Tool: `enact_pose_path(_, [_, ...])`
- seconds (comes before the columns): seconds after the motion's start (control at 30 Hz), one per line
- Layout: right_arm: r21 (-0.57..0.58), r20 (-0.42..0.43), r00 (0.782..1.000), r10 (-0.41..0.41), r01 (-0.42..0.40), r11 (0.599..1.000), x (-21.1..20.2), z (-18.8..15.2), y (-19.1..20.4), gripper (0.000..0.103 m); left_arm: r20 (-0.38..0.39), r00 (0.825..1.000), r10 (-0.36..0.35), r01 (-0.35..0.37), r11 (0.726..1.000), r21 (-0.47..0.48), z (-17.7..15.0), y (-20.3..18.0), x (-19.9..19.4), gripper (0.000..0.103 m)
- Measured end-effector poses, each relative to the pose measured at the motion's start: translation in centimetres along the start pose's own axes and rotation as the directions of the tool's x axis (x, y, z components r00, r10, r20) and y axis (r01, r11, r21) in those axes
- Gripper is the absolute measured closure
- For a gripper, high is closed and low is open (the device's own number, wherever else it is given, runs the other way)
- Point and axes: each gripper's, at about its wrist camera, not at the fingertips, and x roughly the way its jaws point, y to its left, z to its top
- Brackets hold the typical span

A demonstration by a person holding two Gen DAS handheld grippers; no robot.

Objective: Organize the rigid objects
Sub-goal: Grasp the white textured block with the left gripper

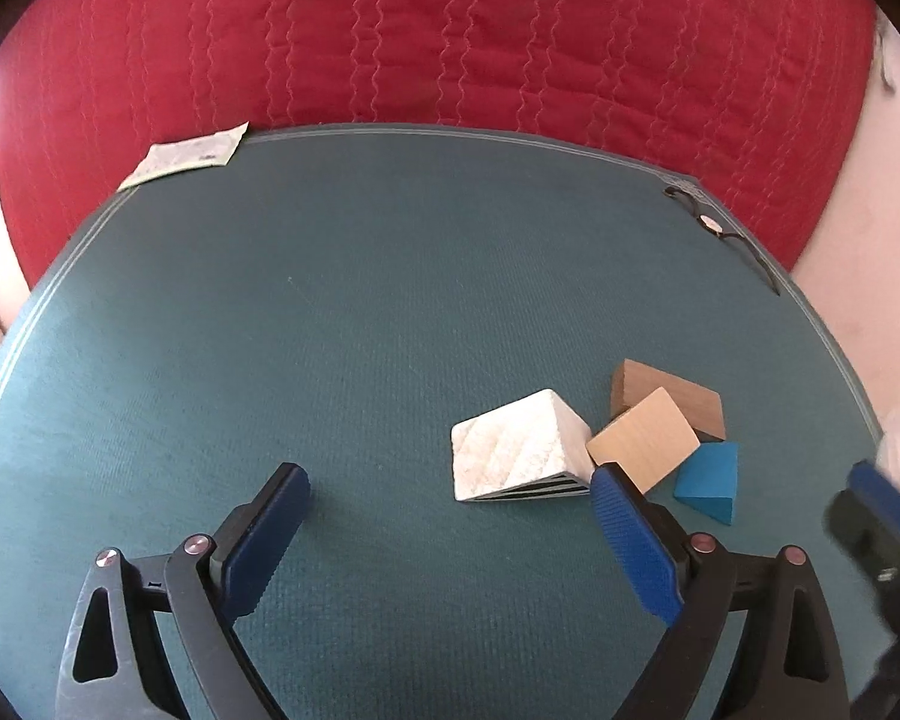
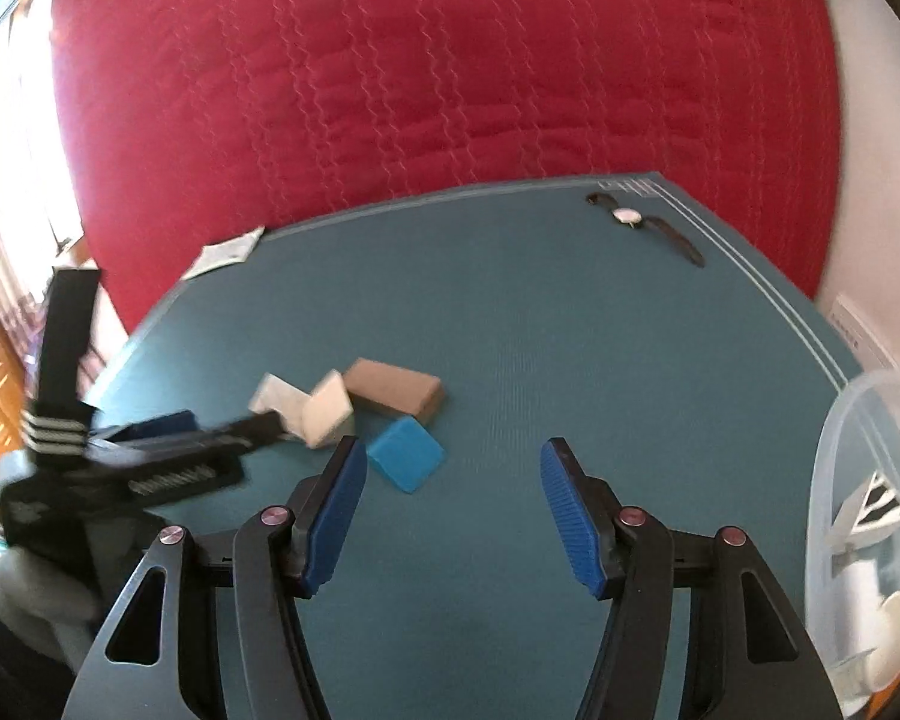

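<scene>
Four blocks lie clustered on the teal mat (image 1: pixel 330 330): a white wedge (image 1: pixel 516 450), a light wood block (image 1: pixel 645 441), a brown block (image 1: pixel 672 399) and a blue wedge (image 1: pixel 711 480). My left gripper (image 1: pixel 450 492) is open and empty, just short of the white wedge, its right finger beside the light wood block. In the right wrist view the blue wedge (image 2: pixel 407 453) lies just ahead of my open, empty right gripper (image 2: pixel 453 456), near its left finger. The brown block (image 2: pixel 396 390) and the white pieces (image 2: pixel 306 405) sit behind it. The left gripper (image 2: pixel 168 438) shows blurred at left.
A wristwatch (image 1: pixel 720 228) lies at the mat's far right corner; it also shows in the right wrist view (image 2: pixel 636 219). A paper slip (image 1: pixel 186 156) sits at the far left corner. A clear plastic bin (image 2: pixel 870 528) holding white objects stands at right. A red quilt (image 1: pixel 450 30) lies behind.
</scene>
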Motion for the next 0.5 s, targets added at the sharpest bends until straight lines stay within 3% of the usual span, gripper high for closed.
enact_pose_path(0.2, [0.051, -0.028, 1.000, 0.011, -0.010, 0.999, 1.2, -0.5, -1.3, 0.041, 0.001, 1.000, 0.014, -0.014, 1.000, 0.017, 0.0, -0.1, -0.3, 0.006])
enact_pose_path(0.5, [0.084, -0.034, 0.999, 0.019, -0.016, 0.996, 1.3, -0.5, -1.7, 0.041, 0.017, 0.998, 0.060, -0.062, 0.990, 0.129, 0.0, -1.2, -0.5, 0.006])
